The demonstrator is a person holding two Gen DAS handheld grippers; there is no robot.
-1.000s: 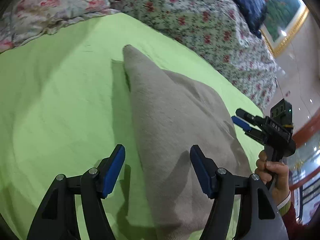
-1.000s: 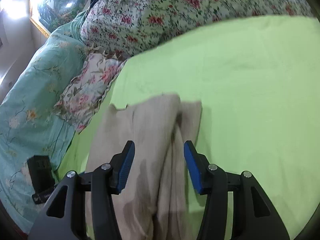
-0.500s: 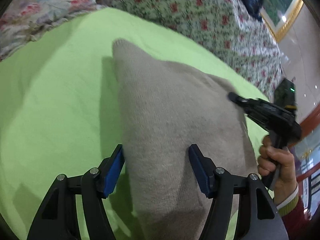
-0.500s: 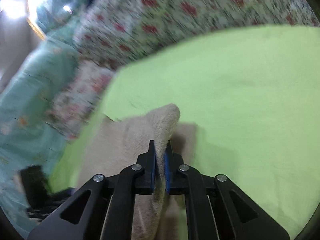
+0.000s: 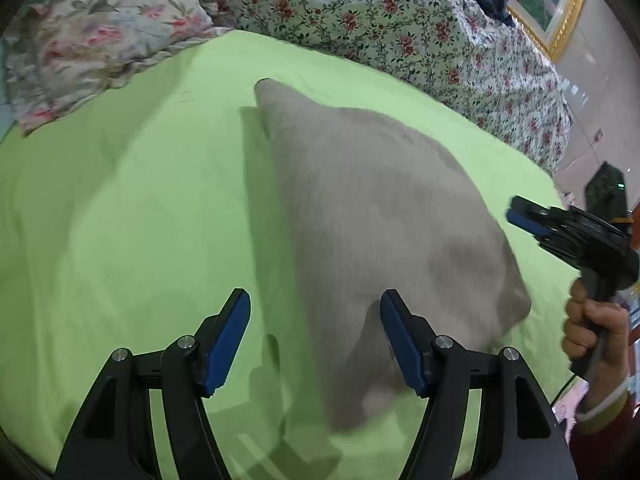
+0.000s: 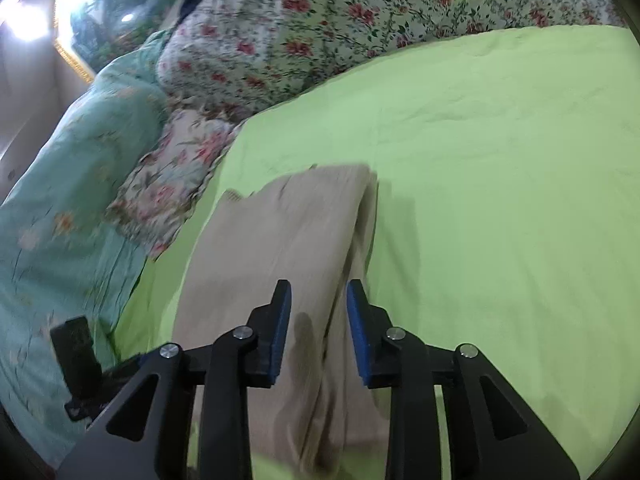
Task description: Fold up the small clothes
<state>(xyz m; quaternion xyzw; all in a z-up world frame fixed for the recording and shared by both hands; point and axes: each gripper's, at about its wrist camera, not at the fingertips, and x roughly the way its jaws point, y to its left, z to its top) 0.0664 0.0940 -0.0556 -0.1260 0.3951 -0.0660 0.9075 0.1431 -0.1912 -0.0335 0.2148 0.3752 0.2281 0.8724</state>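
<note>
1. Beige knit garment [image 5: 372, 216] lies folded on the lime-green sheet [image 5: 132, 208], roughly mid-bed; in the right wrist view the same garment [image 6: 280, 240] shows a doubled edge along its right side, top layer over a lower one.
2. Left gripper [image 5: 316, 336]: jaws wide apart, nothing between the blue pads [image 5: 224, 340]. The right-hand pad sits over the near edge of the garment, the left-hand pad over bare sheet. Contact with the cloth cannot be judged.
3. Right gripper [image 6: 314, 328]: jaws parted, moderate gap, the folded edge of the garment runs between them. Pads are not pressed on the fabric.
4. Left wrist view also shows the right gripper [image 5: 560, 228] from the side, held by a hand [image 5: 596, 332] just off the garment's right edge, above the sheet; its blue pad tips are visible.
5. Surroundings: floral quilt [image 5: 400, 20] heaped along the far edge of the sheet; pale floral pillow [image 5: 100, 40] at far left; teal floral bedding [image 6: 68, 200] beside it; gilt-framed picture [image 5: 556, 4] on the wall.
6. Both views slightly motion-blurred near the garment.
</note>
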